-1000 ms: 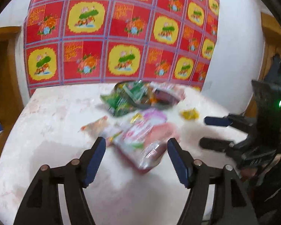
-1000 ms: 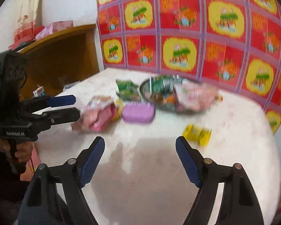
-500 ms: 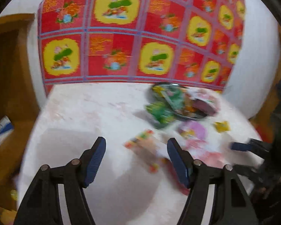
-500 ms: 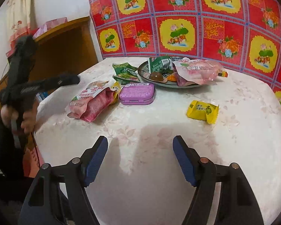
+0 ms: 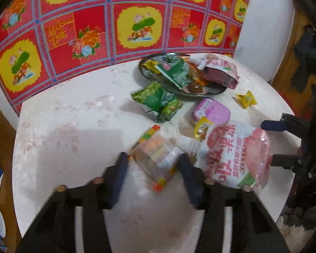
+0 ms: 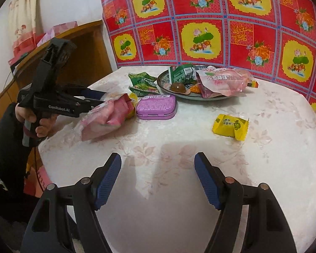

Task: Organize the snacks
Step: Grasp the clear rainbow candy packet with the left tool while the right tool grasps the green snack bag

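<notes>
A: Left gripper [image 5: 152,168] — status?
B: Jaws apart, straddling the clear snack packet [image 5: 155,158] near the table's [image 5: 73,126] front edge; pink pouch [image 5: 236,156] just beside.
A: Right gripper [image 6: 158,177]?
B: Spread wide, holding nothing — yellow candy [image 6: 230,126] beyond it, snack plate [image 6: 164,84] at the far edge.

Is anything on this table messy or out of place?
Yes. The plate already holds snacks, but several lie loose on the table: a yellow candy alone, a purple tin, green packets and a pink pouch.
</notes>
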Available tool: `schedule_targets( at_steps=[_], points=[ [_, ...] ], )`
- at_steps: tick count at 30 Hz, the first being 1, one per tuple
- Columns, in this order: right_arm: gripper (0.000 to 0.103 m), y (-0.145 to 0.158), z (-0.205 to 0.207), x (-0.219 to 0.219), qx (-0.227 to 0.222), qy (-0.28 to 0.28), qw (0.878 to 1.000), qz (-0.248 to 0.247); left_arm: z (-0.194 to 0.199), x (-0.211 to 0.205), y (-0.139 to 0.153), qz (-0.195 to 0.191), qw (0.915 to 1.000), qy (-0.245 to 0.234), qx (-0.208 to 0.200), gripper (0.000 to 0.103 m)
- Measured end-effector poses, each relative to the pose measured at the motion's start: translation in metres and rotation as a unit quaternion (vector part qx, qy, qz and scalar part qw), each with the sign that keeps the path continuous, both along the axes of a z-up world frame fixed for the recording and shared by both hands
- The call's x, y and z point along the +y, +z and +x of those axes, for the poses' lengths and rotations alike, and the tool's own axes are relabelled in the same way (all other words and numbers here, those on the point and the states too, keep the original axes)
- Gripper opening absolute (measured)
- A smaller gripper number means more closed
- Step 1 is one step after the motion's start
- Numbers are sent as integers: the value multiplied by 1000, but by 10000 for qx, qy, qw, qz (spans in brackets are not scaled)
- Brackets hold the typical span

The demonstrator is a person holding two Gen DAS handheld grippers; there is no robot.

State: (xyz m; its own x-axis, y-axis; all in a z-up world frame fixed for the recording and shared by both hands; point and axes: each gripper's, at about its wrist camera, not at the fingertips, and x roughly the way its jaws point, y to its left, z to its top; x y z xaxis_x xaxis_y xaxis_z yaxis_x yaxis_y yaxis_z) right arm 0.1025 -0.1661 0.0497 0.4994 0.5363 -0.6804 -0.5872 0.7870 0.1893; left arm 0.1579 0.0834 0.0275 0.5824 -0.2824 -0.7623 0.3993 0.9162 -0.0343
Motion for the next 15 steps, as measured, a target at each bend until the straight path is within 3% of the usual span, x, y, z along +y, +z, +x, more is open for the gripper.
schedule_targets(
  at_steps=[5,9,12,15],
  points=[
    [74,1,1,0,33,11,10000,5,-16,8,-2,-56,9987,471,-192,41],
    [71,6,3,-2,73,143,9997,178,-33,19,-2,-131,9914,1215,-474,41],
    [70,27,7,8,-222,277,9990,281,-40,24,3,-277,9856,1502,-723,41],
    [70,54,19,26,-449,649,9963,335,-36,29,1,-435,9847,1563,-631,41]
  ],
)
